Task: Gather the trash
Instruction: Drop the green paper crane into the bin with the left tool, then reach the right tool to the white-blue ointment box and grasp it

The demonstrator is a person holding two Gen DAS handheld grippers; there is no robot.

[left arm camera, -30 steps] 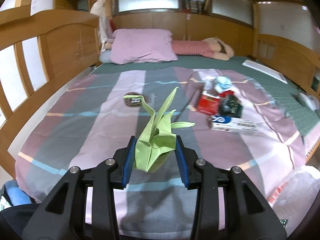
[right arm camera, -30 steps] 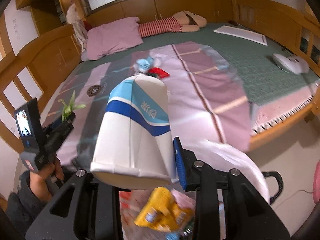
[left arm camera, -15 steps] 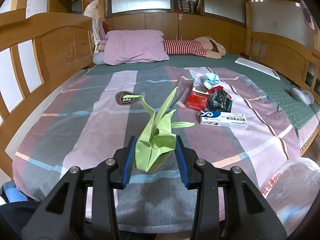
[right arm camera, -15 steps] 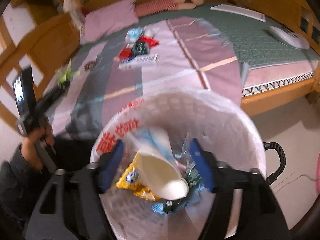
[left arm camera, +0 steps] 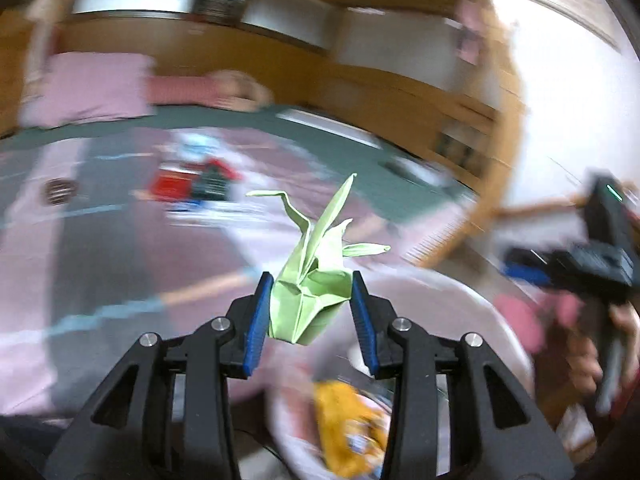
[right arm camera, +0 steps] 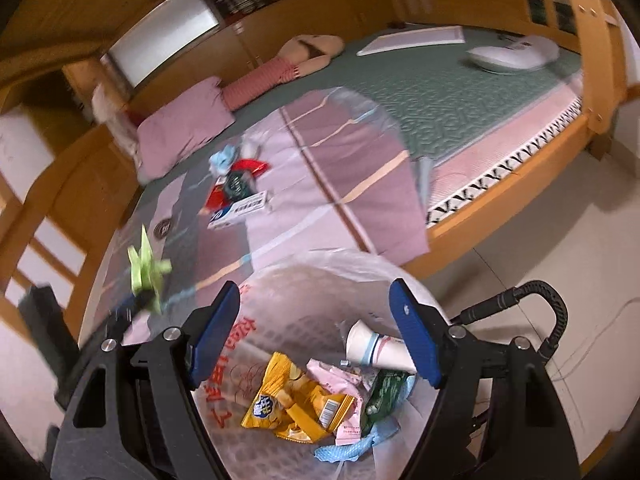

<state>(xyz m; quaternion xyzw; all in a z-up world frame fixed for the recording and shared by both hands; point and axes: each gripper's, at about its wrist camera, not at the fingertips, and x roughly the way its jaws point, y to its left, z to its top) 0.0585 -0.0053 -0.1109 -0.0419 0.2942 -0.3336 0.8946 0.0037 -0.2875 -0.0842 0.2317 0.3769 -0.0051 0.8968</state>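
Observation:
My left gripper [left arm camera: 311, 280] is shut on a green origami crane [left arm camera: 316, 300], held over the near edge of the white-bagged trash bin [left arm camera: 460, 292]. The right wrist view shows the same crane [right arm camera: 146, 268] at the left, beside the bin. My right gripper [right arm camera: 315, 288] stands open over the bin [right arm camera: 332, 268] with nothing between its pads. Inside the bin lie a white-and-blue paper cup [right arm camera: 376, 350], a yellow snack wrapper [right arm camera: 288, 400] and other wrappers. More trash [right arm camera: 236, 188] lies on the bed, including a white box [right arm camera: 240, 212].
The bed has a striped blanket [right arm camera: 340, 160], a green mat [right arm camera: 460, 92], a pink pillow [right arm camera: 184, 128] and a wooden frame [right arm camera: 520, 216]. A white device [right arm camera: 512, 54] lies on the mat. A black cable [right arm camera: 552, 304] loops over the tiled floor beside the bin. A person's hand [left arm camera: 588, 360] is at the right.
The right gripper let go of the paper cup, which fell into the bin, and its jaws opened wide. The left gripper swung right from the bed to the bin, still gripping the crane.

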